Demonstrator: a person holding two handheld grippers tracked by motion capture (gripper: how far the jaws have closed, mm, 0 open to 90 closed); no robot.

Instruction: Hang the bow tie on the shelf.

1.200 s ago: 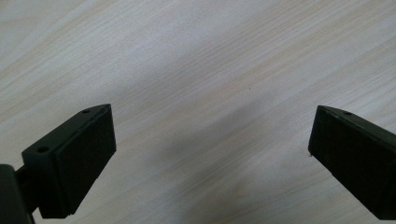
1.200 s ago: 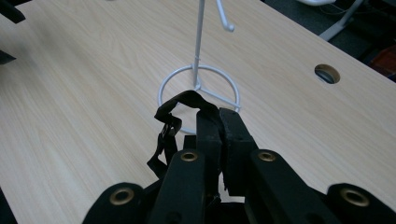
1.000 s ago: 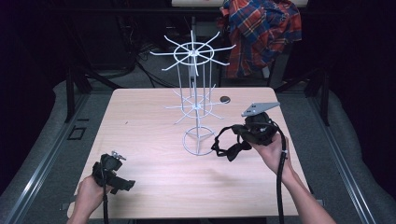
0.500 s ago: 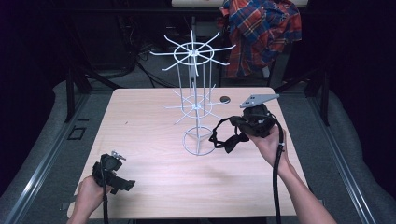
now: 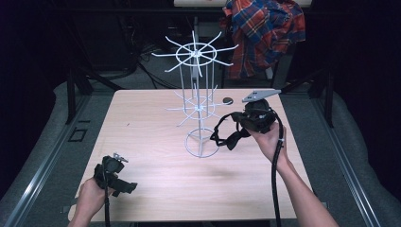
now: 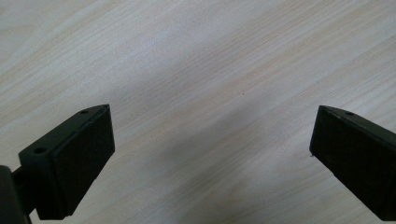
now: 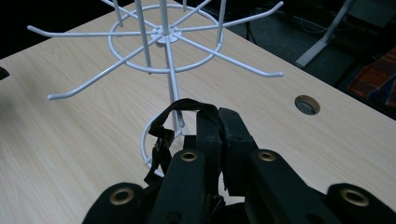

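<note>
A white wire rack (image 5: 198,106) with two tiers of spokes stands mid-table on a ring base. My right gripper (image 5: 235,123) hovers just right of it, jaws pointing at the rack and shut on a black strap (image 5: 223,135) that hangs in a loop toward the base ring. In the right gripper view, the gripper (image 7: 219,126) pinches the strap (image 7: 163,135), which has a buckle; the rack's lower spokes (image 7: 163,35) spread just beyond. My left gripper (image 5: 124,186) rests low at the table's front left. It (image 6: 210,154) stands open over bare wood (image 6: 210,70).
A round cable hole (image 5: 228,100) lies in the tabletop behind the right gripper. A plaid shirt (image 5: 265,33) hangs beyond the table's far edge. The light wooden table (image 5: 142,123) has free room left of the rack.
My right gripper has risen and moved slightly farther back beside the rack, carrying the strap with it. The left gripper has stayed put.
</note>
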